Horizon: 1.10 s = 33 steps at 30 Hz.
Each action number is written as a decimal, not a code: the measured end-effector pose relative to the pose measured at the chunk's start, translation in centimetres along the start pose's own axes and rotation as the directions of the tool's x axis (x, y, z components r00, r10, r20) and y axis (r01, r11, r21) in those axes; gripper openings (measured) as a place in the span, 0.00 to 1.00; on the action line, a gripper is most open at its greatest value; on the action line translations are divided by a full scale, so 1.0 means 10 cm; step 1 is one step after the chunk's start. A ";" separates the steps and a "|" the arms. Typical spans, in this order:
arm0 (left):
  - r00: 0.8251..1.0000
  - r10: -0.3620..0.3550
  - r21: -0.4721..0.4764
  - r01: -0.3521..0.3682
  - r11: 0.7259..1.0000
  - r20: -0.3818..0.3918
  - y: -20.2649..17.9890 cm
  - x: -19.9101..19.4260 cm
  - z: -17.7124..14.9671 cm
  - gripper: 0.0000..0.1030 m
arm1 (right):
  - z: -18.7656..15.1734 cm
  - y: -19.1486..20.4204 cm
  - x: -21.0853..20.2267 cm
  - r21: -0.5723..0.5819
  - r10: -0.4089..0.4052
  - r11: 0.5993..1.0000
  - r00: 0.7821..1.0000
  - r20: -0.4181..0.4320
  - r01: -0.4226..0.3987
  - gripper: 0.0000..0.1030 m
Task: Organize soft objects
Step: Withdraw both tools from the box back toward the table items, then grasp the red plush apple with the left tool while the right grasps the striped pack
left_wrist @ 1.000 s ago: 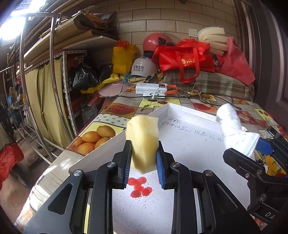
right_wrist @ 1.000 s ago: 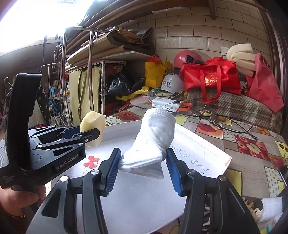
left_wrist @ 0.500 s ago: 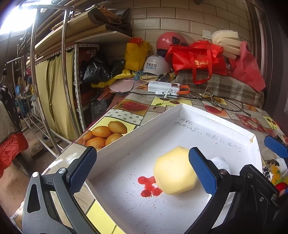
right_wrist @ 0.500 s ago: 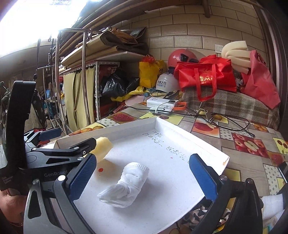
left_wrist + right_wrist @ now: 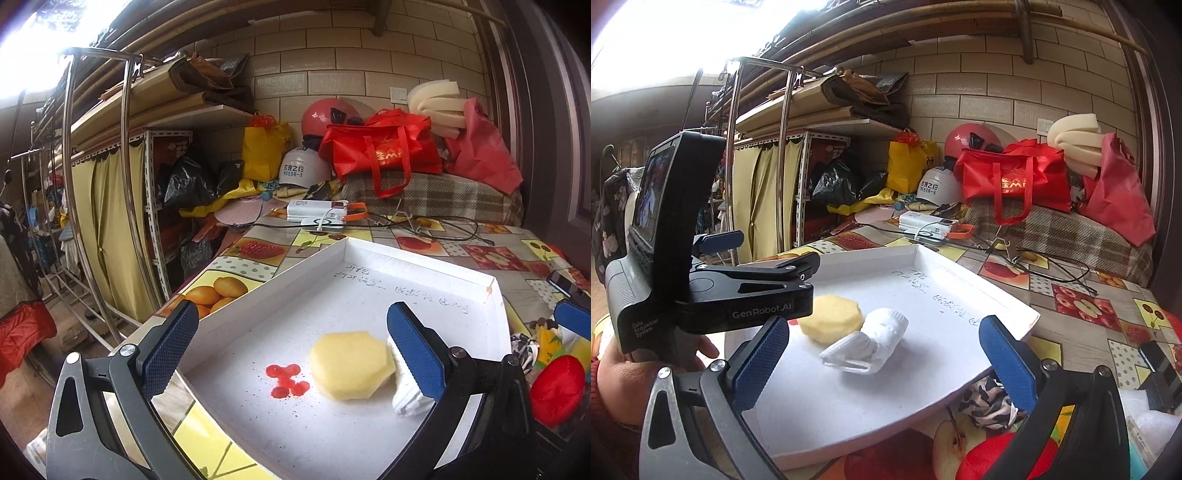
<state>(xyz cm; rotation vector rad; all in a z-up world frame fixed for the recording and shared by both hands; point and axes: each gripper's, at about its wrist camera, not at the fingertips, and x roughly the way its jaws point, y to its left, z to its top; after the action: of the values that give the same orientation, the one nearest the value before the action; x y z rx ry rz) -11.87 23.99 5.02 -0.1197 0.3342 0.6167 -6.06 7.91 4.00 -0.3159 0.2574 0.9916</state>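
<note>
A yellow sponge (image 5: 351, 365) lies flat in the white tray (image 5: 424, 258), beside a red stain. A rolled white sock (image 5: 406, 391) lies against its right side. In the right wrist view the sponge (image 5: 831, 318) and the sock (image 5: 871, 341) touch in the tray (image 5: 1008, 299). My left gripper (image 5: 293, 350) is open and empty, held just above and in front of the sponge. My right gripper (image 5: 882, 354) is open and empty, above the sock. The left gripper's body (image 5: 713, 295) shows at the left of the right wrist view.
A red soft object (image 5: 557, 391) and a patterned cloth (image 5: 982, 402) lie right of the tray on the fruit-print tablecloth (image 5: 480, 254). A phone (image 5: 1156, 365) lies at the right. A power bank and cables (image 5: 321, 214), helmets and red bags stand at the back.
Both grippers opened and dropped the sponge and the sock into the tray a second ago. Since then both have drawn back a little and stay open.
</note>
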 end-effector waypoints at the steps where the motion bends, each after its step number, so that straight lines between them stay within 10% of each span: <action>1: 0.999 -0.045 0.000 0.045 0.999 0.008 -0.05 -0.05 0.00 1.00 | -0.02 -0.04 -0.05 0.006 0.001 1.000 1.000 -0.003 -0.001 1.00; 6: 0.974 -0.225 0.025 0.224 0.974 0.037 -0.36 -0.34 -0.06 1.00 | -0.18 -0.31 -0.39 0.059 0.002 0.998 1.000 -0.011 -0.001 1.00; 15: 0.861 -0.484 0.154 0.506 0.849 -0.158 -1.25 -0.58 -0.22 1.00 | -0.52 -1.31 -1.00 0.224 -0.177 0.955 0.981 -0.081 0.191 1.00; 24: 0.790 -0.475 0.187 0.572 0.798 -0.388 -1.77 -0.32 -0.39 0.99 | -0.81 -1.83 -1.03 0.268 -0.137 0.940 0.954 -0.268 0.210 1.00; 33: 0.741 -0.465 0.148 0.593 0.791 -0.484 -1.92 -0.10 -0.43 0.88 | -0.80 -1.81 -0.62 0.267 -0.002 0.958 0.936 -0.353 0.102 0.65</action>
<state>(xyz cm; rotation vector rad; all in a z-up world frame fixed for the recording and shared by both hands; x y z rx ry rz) -2.62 6.98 1.50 -0.0572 0.7836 -0.0574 5.53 -9.16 1.36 -0.2348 0.7053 0.8278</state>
